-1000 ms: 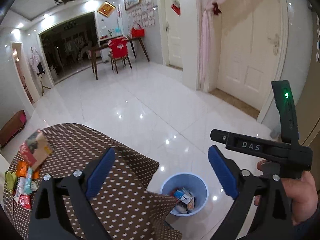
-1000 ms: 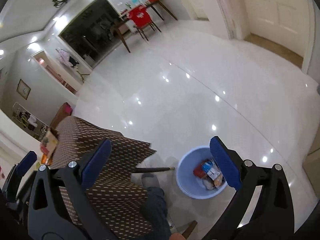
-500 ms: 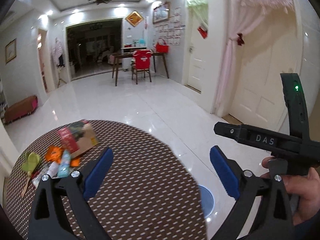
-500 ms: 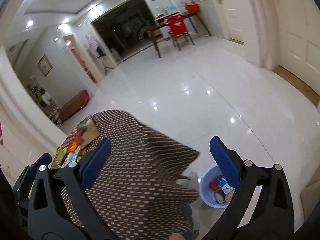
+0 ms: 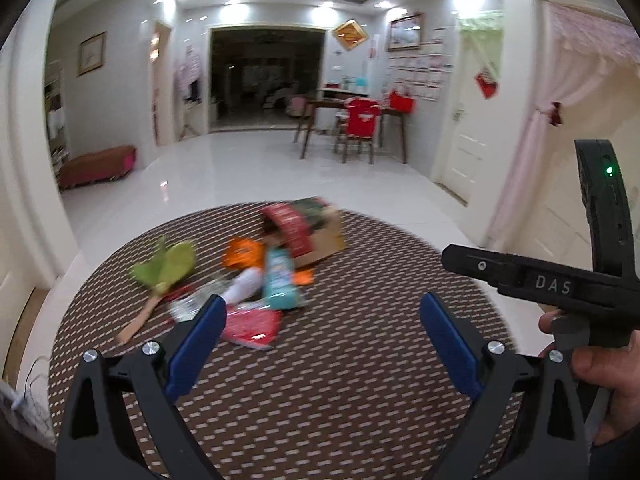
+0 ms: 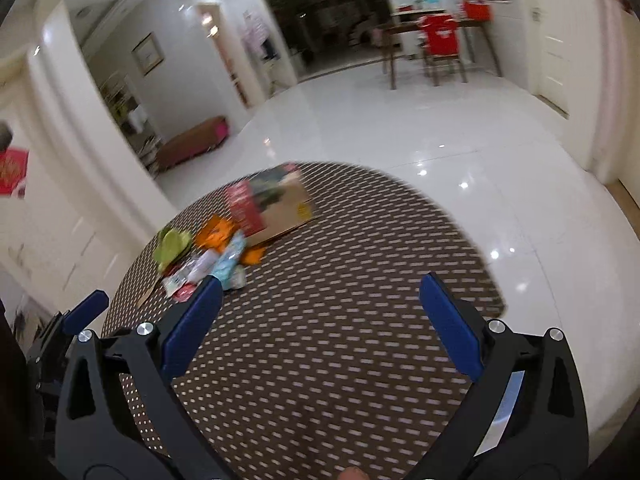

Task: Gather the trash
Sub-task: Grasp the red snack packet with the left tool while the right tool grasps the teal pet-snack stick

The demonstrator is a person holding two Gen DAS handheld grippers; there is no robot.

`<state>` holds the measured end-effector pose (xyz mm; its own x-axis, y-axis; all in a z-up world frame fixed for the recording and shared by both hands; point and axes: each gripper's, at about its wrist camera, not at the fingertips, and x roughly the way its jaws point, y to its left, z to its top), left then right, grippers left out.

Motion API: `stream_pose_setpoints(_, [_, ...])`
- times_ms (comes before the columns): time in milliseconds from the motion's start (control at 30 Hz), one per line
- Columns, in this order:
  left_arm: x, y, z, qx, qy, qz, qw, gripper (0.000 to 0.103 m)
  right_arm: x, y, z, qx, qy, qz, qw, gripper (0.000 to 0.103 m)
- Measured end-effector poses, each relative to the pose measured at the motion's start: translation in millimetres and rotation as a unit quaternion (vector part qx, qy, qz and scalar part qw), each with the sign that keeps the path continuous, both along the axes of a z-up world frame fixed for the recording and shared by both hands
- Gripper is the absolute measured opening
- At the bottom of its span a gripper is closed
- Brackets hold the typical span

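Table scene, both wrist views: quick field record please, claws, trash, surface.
surface: round table with brown dotted cloth
trash: blurred pile of wrappers on the table's far left part
box: cardboard box lying behind the pile
green item: leaf-shaped thing left of the pile
left claw: open, empty
right claw: open, empty
bin: not in view

Bare dotted tablecloth [image 5: 340, 392] lies wide between both spread grippers and the trash pile [image 5: 256, 284], so approach from the near side is unobstructed. A cardboard box [image 5: 320, 236] stands touching the pile's far edge, blocking that side.
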<state>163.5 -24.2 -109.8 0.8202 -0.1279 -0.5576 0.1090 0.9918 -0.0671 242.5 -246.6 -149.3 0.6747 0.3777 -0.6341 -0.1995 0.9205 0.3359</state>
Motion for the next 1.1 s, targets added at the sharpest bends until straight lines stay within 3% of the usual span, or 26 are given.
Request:
stream_pose_setpoints(167, [2.3,44.1,-16.8,-0.003,0.016,0.042,0.999,0.095,19.9,53.2,-17.9,-0.011,0.016,0.046,0.999,0.097])
stream_pose_setpoints(400, [7.8,80.5,-34.8,-0.011,0.036,0.081,0.996,0.095,53.2,118.2,-44.5,-0.065,0.033,0.081,0.994,0.095])
stream_pose_setpoints(533, [12.8,89.8,-42.9,-0.013,0.047,0.091,0.9946,0.095,78.1,141.0,-54.1,-0.095,0.05,0.086,0.991,0.071])
stream_pose_setpoints(700, [22.1,96.9,-55.3,-0.022,0.065,0.095,0.9932,0.095,109.6,168.6,-71.8,-0.129,0.078,0.098,0.984,0.059])
stream_pose_setpoints(767, [24.9,99.2,-57.9,-0.034,0.07,0.094,0.9925,0.095,113.0,175.9,-73.0,-0.147,0.072,0.103,0.981,0.049])
stream_pose_setpoints(800, [24.5,98.8,-58.2,-0.036,0.069,0.094,0.9925,0.095,112.7,178.3,-72.8,-0.151,0.069,0.108,0.98,0.035])
stream_pose_setpoints(833, [24.6,98.4,-58.0,-0.036,0.068,0.095,0.9925,0.095,113.6,180.4,-72.3,-0.155,0.067,0.11,0.979,0.031])
stream_pose_setpoints(1100, [39.9,75.2,-58.6,0.006,0.082,0.068,0.9943,0.095,77.9,132.4,-72.1,-0.088,0.053,0.134,0.986,0.027])
